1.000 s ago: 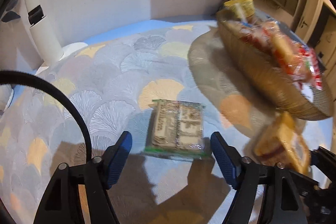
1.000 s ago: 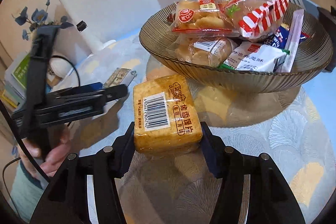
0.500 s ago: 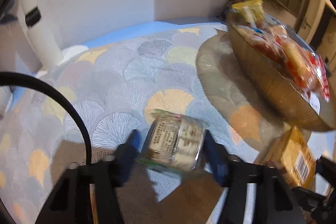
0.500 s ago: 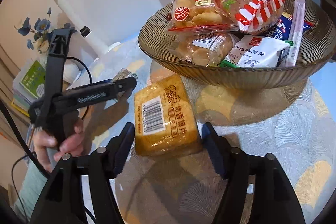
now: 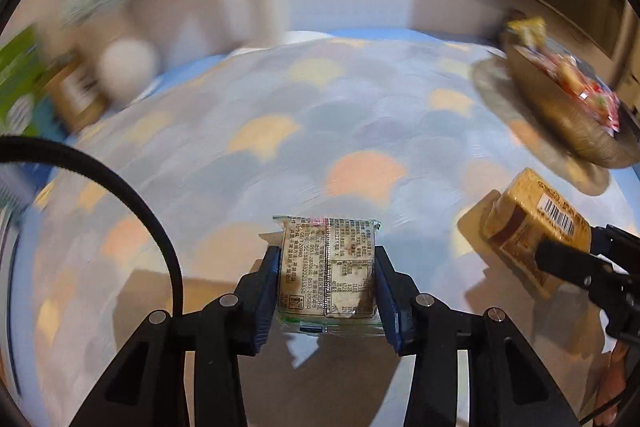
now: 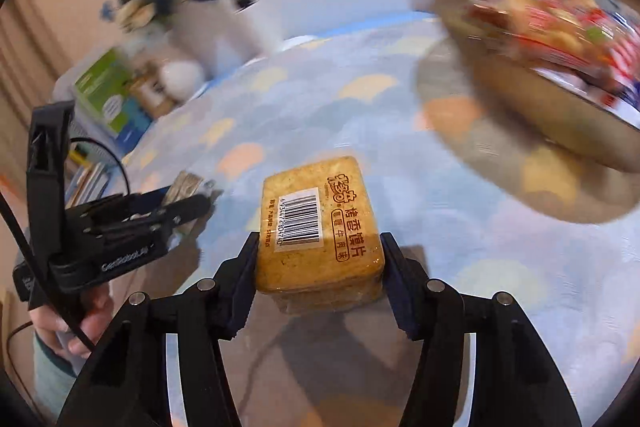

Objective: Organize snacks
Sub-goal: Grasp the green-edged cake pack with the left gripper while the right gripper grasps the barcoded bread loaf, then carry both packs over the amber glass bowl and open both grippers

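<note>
The left wrist view shows the left claw (image 5: pixel 326 291) closed on a flat green-edged snack packet (image 5: pixel 328 267), printed side up, held clear above the table (image 5: pixel 280 131); its jaws have just been closing, and both blue pads press the packet's sides. At the right edge of that view the right claw appears side-on with its brown packet.

The right wrist view gives what the other cannot: the top face of the brown snack packet (image 6: pixel 316 227) with its barcode and printed characters, and the right claw (image 6: pixel 318 267), its jaws just closing, gripping it by both sides. It also shows the left claw from the side at the left, with a hand (image 6: pixel 76 319) around its handle.

Two packets are held, one per claw. One ribbed bowl (image 6: pixel 552 111), heaped with more wrapped snacks too blurred to count, stands at the far right of the table.

Between the claws and the bowl lies a broad bare stretch of patterned cloth. The table's far edge runs along the wall, and past its left edge are blurred books and flowers.
</note>
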